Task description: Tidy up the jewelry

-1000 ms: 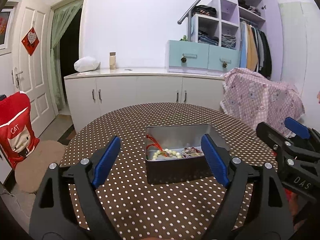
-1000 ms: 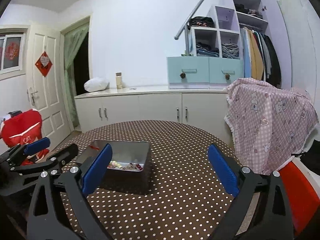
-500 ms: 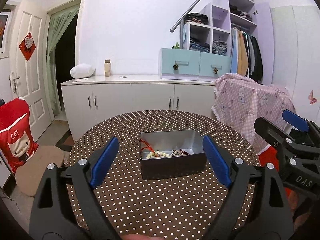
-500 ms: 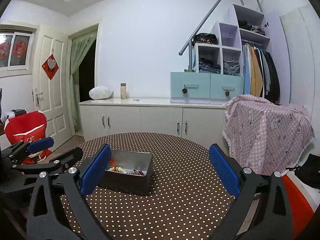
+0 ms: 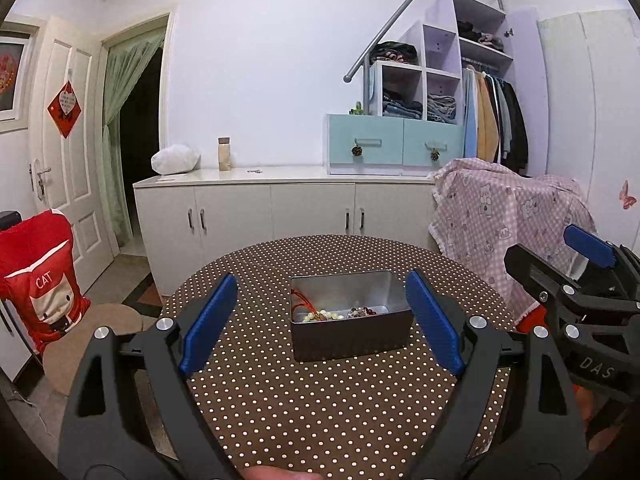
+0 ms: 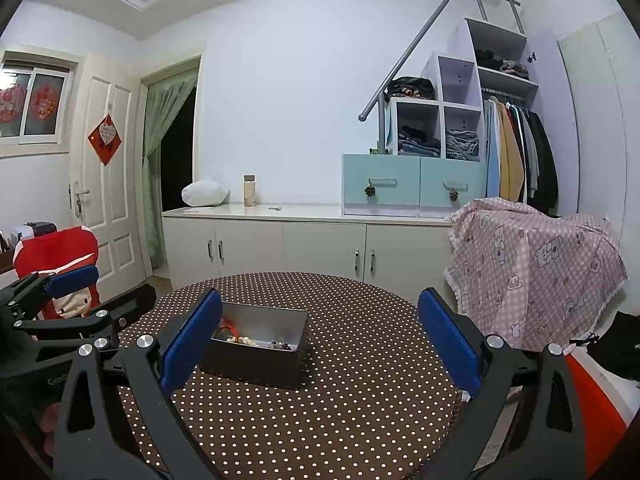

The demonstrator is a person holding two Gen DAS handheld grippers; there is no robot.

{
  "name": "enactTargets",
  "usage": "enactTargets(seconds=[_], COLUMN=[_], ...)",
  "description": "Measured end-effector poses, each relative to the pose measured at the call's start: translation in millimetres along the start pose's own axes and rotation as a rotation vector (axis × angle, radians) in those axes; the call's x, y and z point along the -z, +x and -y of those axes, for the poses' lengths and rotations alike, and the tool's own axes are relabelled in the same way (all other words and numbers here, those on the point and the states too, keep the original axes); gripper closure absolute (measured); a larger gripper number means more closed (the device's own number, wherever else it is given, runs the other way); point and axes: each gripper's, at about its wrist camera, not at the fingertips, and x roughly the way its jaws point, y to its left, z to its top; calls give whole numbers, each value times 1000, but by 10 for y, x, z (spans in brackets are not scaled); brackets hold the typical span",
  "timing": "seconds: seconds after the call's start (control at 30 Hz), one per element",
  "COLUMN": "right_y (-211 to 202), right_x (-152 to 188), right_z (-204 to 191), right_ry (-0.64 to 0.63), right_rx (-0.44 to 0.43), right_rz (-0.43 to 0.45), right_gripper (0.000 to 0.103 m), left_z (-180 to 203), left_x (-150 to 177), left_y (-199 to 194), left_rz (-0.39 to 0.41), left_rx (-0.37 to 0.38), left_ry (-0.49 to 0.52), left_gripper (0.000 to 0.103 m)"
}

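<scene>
Already the jewelry sits gathered: a strand of pale round beads [image 5: 322, 315], a red cord [image 5: 301, 300] and a small dark beaded piece [image 5: 362, 312] lie together in the open rectangular grey metal tin [image 5: 352, 344], which stands near the middle of the round desk with its brown white-dotted cloth [image 5: 320, 408]. No loose piece shows on the cloth around it. The left tongs [image 5: 320, 320] hang above the near edge of the desk, blue pads wide apart and holding nothing, well short of the tin. The right tongs [image 6: 320, 338] are likewise spread wide and empty, off to the tin's right. By my reading the gathering step looks finished or nearly so. Any next move would call for a lid, and none is visible, or for sorting the tangled pieces inside.
</scene>
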Motion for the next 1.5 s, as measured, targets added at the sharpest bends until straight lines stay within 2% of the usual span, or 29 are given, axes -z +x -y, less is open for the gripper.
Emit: enactTargets(seconds=[1.5], right_y=[-131], right_x=[43], right_z=[-27], right_ry=[12], right_rx=[-1], right_rz=[-1], right_gripper=[8], left_z=[-27], left_x=[48], left_y=[-153], left_rz=[10], left_rx=[-6], left_ry=[3], left_gripper=[18])
